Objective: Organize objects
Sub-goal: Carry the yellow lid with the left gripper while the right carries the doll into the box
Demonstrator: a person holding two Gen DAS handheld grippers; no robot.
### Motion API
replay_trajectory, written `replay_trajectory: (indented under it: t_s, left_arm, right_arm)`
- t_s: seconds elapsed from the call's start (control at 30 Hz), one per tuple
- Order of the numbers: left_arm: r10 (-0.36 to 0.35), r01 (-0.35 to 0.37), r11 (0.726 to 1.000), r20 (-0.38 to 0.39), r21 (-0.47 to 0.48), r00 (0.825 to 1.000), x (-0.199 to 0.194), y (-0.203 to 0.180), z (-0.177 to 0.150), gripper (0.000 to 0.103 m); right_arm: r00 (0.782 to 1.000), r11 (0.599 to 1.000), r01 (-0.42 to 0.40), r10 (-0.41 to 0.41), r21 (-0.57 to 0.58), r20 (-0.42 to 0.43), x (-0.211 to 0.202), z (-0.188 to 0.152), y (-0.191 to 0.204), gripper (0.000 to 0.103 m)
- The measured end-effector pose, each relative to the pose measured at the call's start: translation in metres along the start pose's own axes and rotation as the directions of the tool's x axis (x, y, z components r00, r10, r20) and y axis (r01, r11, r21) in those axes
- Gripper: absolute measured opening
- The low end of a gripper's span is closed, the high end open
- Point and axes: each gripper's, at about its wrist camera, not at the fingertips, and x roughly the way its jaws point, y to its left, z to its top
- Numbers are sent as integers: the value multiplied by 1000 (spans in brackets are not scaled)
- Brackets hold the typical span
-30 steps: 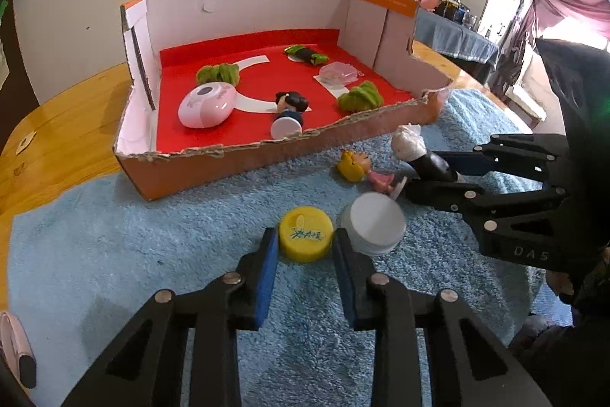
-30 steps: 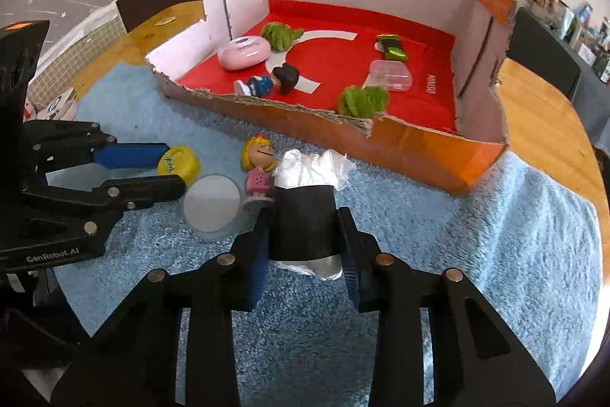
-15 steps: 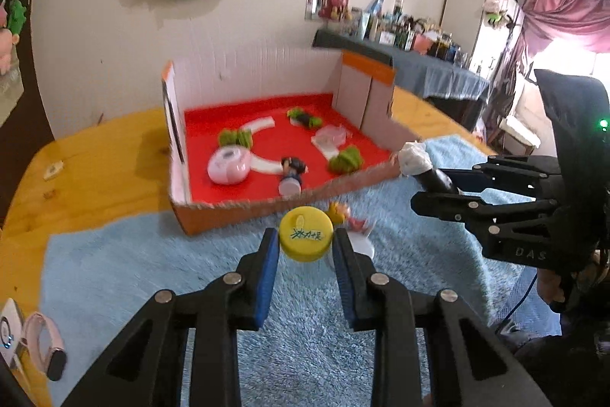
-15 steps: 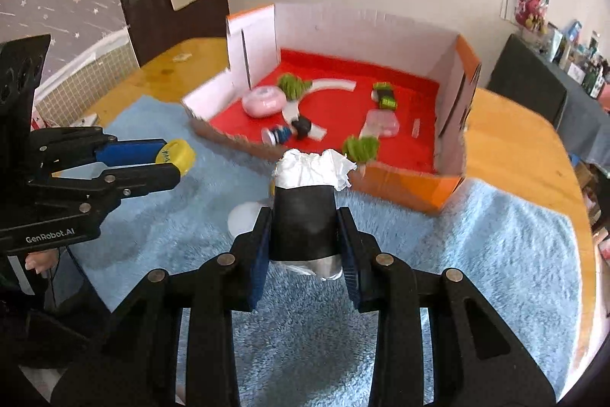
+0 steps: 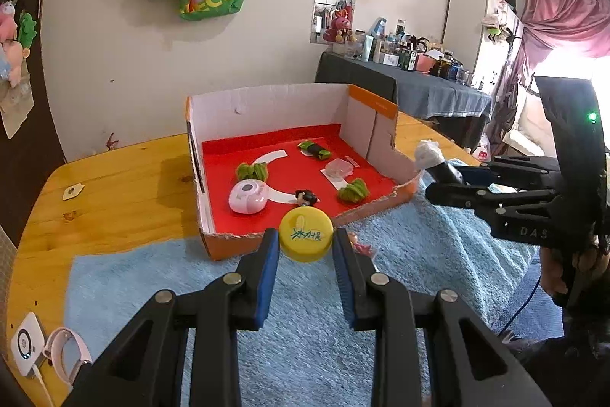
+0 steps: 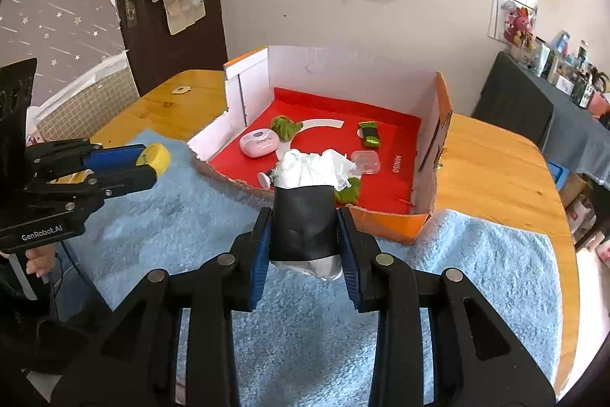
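My left gripper (image 5: 305,243) is shut on a yellow bottle cap (image 5: 305,234), held in the air over the blue towel (image 5: 160,281), just short of the box's torn front wall. That cap (image 6: 157,158) also shows at the left of the right wrist view. My right gripper (image 6: 305,227) is shut on a black-wrapped bundle with white crumpled paper on top (image 6: 303,212); the bundle (image 5: 432,159) hovers near the box's right front corner. The open cardboard box (image 5: 267,102) has a red floor holding a pink oval case (image 5: 248,197), green toys and a clear small case (image 5: 338,169).
A small doll (image 5: 362,246) lies on the towel behind my left fingers. A smartwatch on a white charger (image 5: 42,349) sits at the table's left front edge. A dark-clothed side table (image 5: 400,82) crowded with bottles stands behind the wooden table (image 5: 114,185).
Both grippers rose from the towel with their loads and tilted up, so the box sits lower and farther in view. The white disc and the doll stayed on the towel.
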Motion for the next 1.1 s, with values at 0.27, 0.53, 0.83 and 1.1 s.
replay_trajectory:
  t_s: [0.27, 0.53, 0.83, 1.1]
  left_arm:
    - [-3, 5, 1000, -46, 31, 999, 19, 12, 23, 30]
    - [-13, 18, 999, -181, 28, 983, 62, 39, 39, 30]
    - [-16, 56, 992, -333, 110, 943, 109, 42, 38, 30]
    - [-24, 85, 986, -387, 140, 922, 127, 46, 38, 30]
  right_arm:
    - [998, 1000, 24, -24, 0, -58, 20, 24, -25, 31]
    - [973, 998, 52, -59, -35, -223, 69, 41, -50, 31]
    - [921, 997, 43, -66, -68, -384, 108, 50, -66, 31]
    - [854, 986, 36, -116, -165, -508, 132, 45, -61, 31]
